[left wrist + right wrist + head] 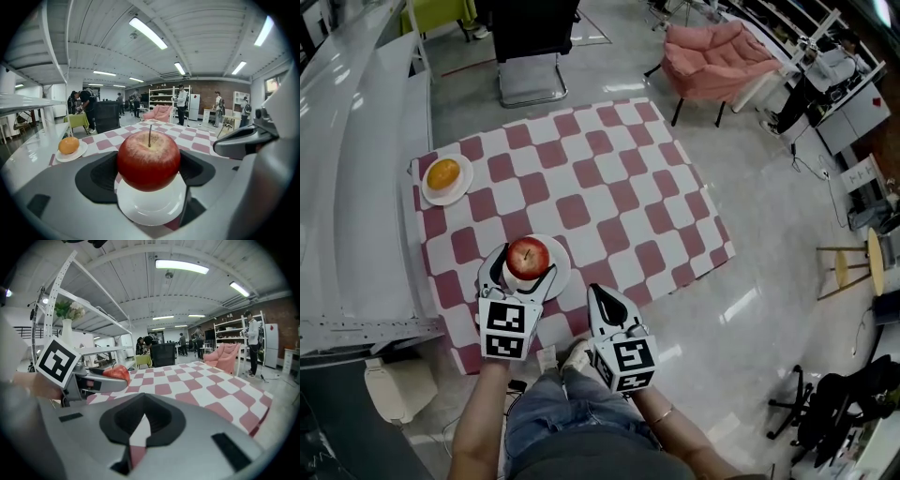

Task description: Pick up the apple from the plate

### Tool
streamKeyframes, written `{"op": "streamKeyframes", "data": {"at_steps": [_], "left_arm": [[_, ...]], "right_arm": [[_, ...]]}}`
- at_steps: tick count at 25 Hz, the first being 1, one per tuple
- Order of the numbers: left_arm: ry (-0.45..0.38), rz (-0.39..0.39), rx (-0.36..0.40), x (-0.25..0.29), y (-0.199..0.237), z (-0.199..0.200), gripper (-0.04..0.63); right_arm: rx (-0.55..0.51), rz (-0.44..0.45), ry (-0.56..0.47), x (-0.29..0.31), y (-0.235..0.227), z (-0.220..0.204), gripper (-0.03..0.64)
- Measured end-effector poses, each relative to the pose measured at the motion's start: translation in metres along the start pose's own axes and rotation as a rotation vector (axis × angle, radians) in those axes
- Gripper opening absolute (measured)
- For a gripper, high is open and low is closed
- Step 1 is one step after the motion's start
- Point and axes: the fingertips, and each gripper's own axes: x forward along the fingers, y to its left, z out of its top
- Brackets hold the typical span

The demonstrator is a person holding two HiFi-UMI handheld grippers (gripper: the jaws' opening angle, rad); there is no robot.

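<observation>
Two bare forearms reach forward from the person's lap in the head view, holding both tools low over the near edge of the checked cloth (609, 178). The left gripper (525, 267) points straight away from the body. Its jaws are closed against both flanks of the red apple (528, 255), which sits over the white plate (562, 270). I cannot tell whether the apple rests on the plate or hangs just clear of it. The right gripper (594, 292) lies just beside the plate, tilted towards it.

The left gripper view alone shows the apple's stem upright and the dark pads (101, 176) pressing its sides, with an orange (69, 145) on a saucer (80, 152) well off to the left. The right gripper view shows its jaws drawn together on nothing, with only a sliver of cloth between them, and the left tool's marker cube (56, 362).
</observation>
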Motion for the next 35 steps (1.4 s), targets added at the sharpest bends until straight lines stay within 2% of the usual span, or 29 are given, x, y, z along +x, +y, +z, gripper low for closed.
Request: {"op": "streamKeyframes", "data": {"at_steps": [14, 24, 35], "left_arm": [[-0.053, 0.063, -0.051, -0.052, 0.014, 0.017, 0.39], [-0.119, 0.096, -0.045, -0.097, 0.016, 0.036, 0.39], [-0.138, 0.141, -0.025, -0.136, 0.027, 0.034, 0.39]], "right_arm": [[-0.048, 0.027, -0.085, -0.022, 0.018, 0.027, 0.009], [-0.073, 0.047, -0.127, -0.031, 0.032, 0.042, 0.011], [-0.097, 0.076, -0.174, -0.04, 0.056, 0.056, 0.009]]}}
